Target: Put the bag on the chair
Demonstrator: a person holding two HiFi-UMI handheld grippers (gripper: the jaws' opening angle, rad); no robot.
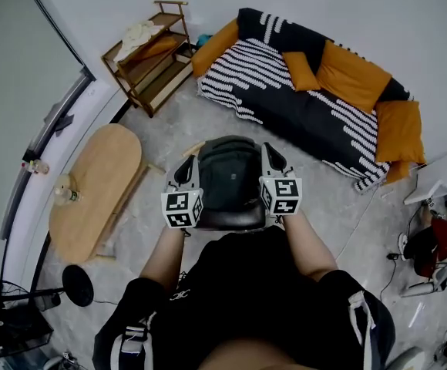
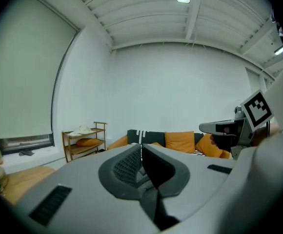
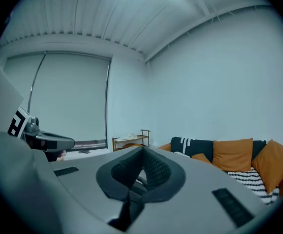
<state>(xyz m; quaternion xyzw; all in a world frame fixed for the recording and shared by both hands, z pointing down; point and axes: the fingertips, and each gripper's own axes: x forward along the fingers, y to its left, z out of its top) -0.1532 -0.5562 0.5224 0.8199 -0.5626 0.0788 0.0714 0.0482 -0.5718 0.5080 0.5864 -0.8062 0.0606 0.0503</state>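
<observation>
In the head view a dark backpack point(image 1: 230, 172) rests upright on a black chair point(image 1: 231, 220) right in front of me. My left gripper point(image 1: 183, 169) stands against the bag's left side and my right gripper point(image 1: 274, 159) against its right side, both raised level with it. In the left gripper view the left gripper point(image 2: 141, 147) has its jaws shut with nothing between them, and it looks over the room, not at the bag. The right gripper point(image 3: 142, 152) in its own view is likewise shut and holds nothing.
A black-and-white striped sofa point(image 1: 316, 114) with orange cushions lines the far wall. A wooden shelf point(image 1: 148, 56) stands at the back left. An oval wooden table point(image 1: 96, 187) with a bottle point(image 1: 66, 193) is to the left. A round black stand base point(image 1: 78, 285) and gear point(image 1: 431, 245) sit near me.
</observation>
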